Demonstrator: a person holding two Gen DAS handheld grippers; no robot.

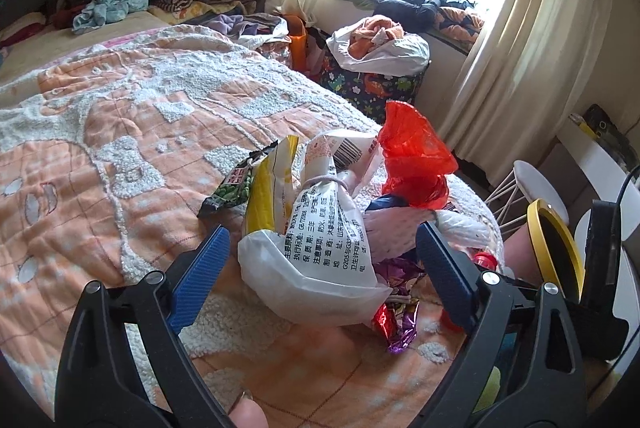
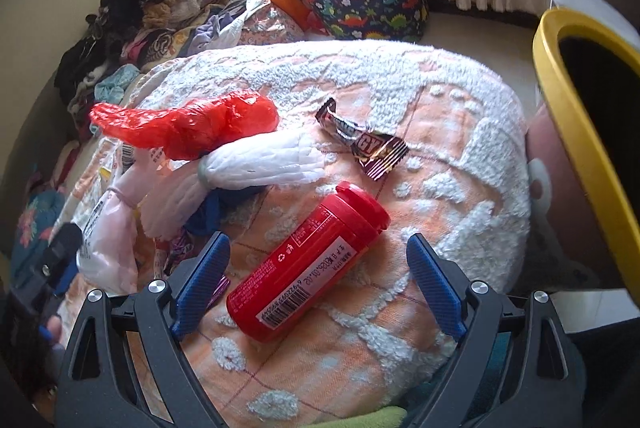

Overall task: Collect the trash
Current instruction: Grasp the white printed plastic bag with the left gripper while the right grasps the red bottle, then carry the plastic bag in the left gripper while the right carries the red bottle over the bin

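Right tongs (image 2: 318, 278), blue fingers apart, straddle a red canister (image 2: 308, 262) lying untouched on the orange quilt (image 2: 400, 308). At 12 o'clock of the canister, a dark candy wrapper (image 2: 362, 140); at 10 o'clock, a red plastic bag (image 2: 188, 124). Left tongs (image 1: 322, 264), likewise apart, flank a white printed bag (image 1: 324, 248) without gripping. Yellow-rimmed bin (image 2: 576, 132) at 2 o'clock.

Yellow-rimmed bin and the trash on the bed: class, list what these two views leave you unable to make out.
- Yellow-rimmed bin, right wrist view: cut off by the frame edge; inside too dark to see.
- Red canister, left wrist view: mostly hidden behind the left gripper's blue finger.
- Purple foil wrapper, left wrist view: partly under the white printed bag.
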